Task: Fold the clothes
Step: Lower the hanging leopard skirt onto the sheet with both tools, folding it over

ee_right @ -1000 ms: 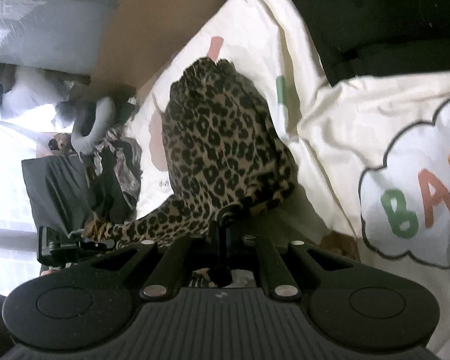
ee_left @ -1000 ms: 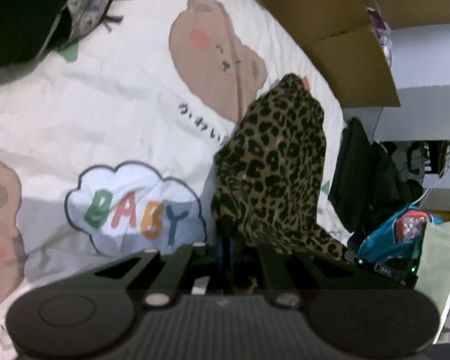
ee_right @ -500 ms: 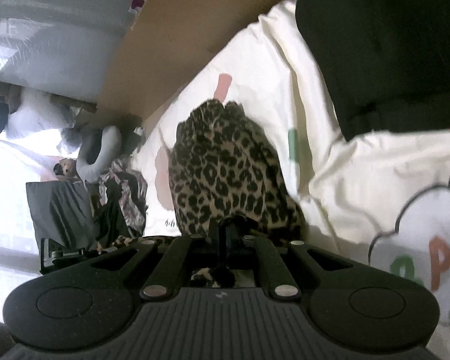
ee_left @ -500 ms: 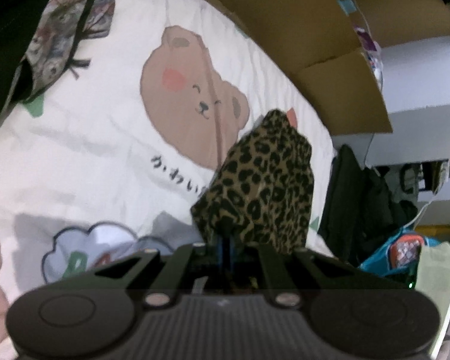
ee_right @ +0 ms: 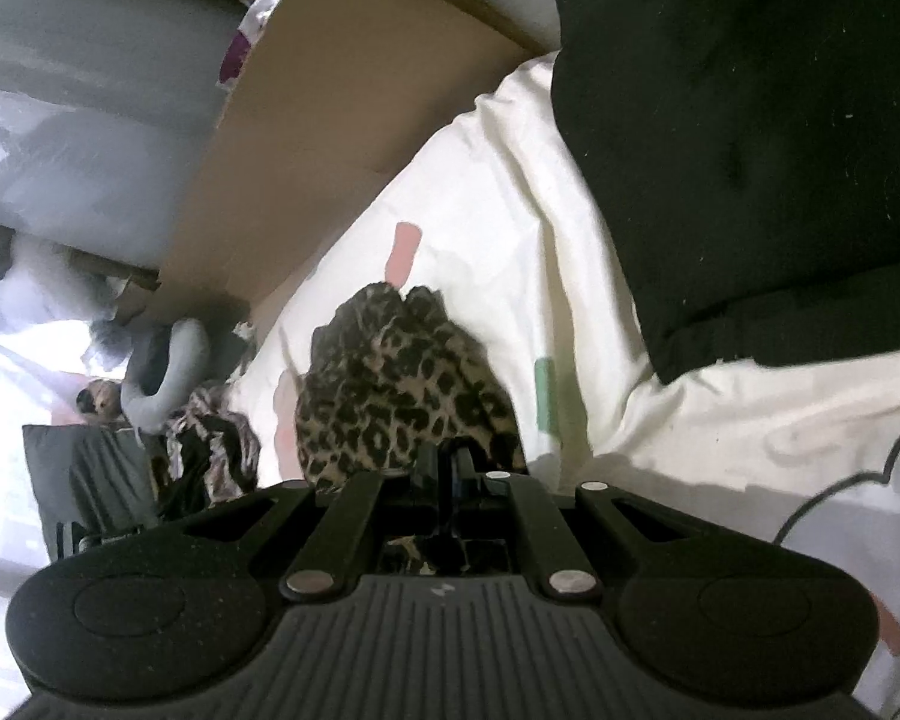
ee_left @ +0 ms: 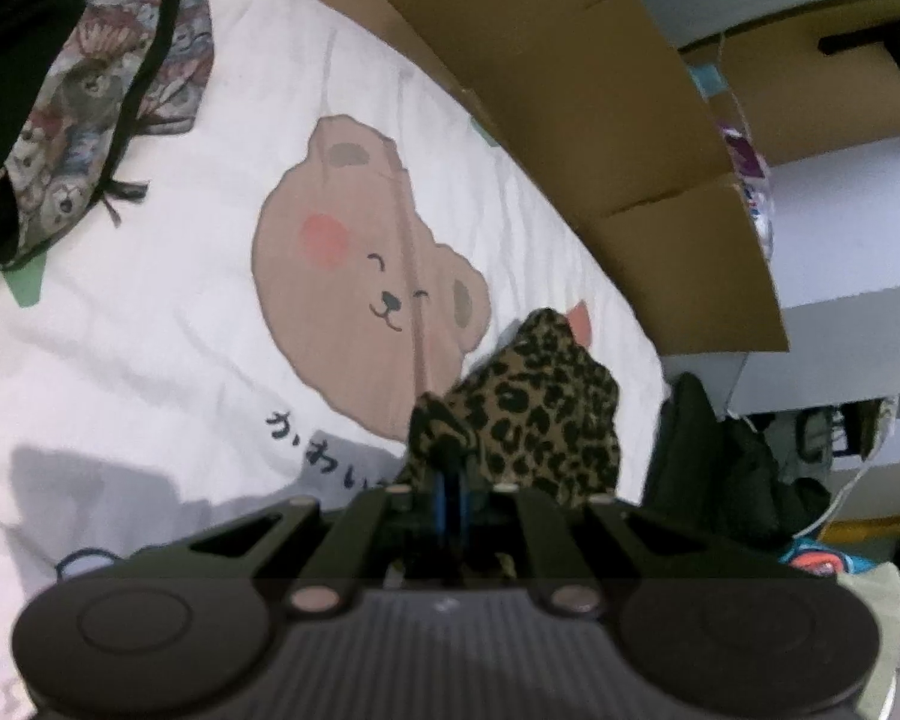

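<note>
My left tongs (ee_left: 449, 468) and my right tongs (ee_right: 448, 468) are each pinching an edge of the leopard-print garment (ee_left: 540, 414), both sets of jaws squeezed almost fully together with only thin cloth between them. I am holding it at two points so the fabric is hanging spread between my hands instead of bunching, which I judge is the set-up for laying one half over the other. The garment is draping down from the grips and trailing onto the bedsheet (ee_left: 150, 300) just beside the printed bear face (ee_left: 360, 276) (its lower end seems to be resting there, though the tongs are hiding part of it). A cardboard box (ee_left: 570, 90) is standing along the bed's far edge, and a black garment (ee_right: 750, 150) is lying on the sheet well apart from mine, so I am keeping the work in the bare middle of the bed.
</note>
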`<move>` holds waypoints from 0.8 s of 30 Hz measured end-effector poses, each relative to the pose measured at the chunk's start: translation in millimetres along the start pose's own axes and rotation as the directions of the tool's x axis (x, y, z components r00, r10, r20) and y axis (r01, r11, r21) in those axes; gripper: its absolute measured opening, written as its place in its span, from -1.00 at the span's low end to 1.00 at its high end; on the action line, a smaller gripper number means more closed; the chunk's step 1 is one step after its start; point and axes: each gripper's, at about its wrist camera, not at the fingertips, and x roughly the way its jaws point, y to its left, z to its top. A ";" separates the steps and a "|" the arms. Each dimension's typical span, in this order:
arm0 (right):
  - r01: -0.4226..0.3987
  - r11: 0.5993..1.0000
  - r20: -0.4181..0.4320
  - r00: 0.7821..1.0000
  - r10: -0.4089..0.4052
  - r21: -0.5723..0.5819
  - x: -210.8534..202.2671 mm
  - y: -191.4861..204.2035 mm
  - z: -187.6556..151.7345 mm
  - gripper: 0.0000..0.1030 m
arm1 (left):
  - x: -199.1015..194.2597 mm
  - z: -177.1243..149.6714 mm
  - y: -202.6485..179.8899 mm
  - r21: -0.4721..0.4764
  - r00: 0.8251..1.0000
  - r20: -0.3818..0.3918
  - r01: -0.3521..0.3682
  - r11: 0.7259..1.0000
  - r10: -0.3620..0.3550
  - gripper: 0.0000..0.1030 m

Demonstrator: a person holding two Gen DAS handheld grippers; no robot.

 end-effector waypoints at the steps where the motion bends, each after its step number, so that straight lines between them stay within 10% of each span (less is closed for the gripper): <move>1: 0.003 1.000 0.003 1.000 -0.003 0.001 2.2 -0.9 1.4 -0.96 | 2.2 0.7 1.8 -0.007 1.000 0.001 -0.003 1.000 0.003 -0.92; 24: 0.069 0.993 -0.019 0.998 -0.068 0.099 63.0 -27.0 26.2 -0.88 | 74.6 21.2 37.6 -0.045 0.991 -0.039 -0.126 0.991 0.124 -0.80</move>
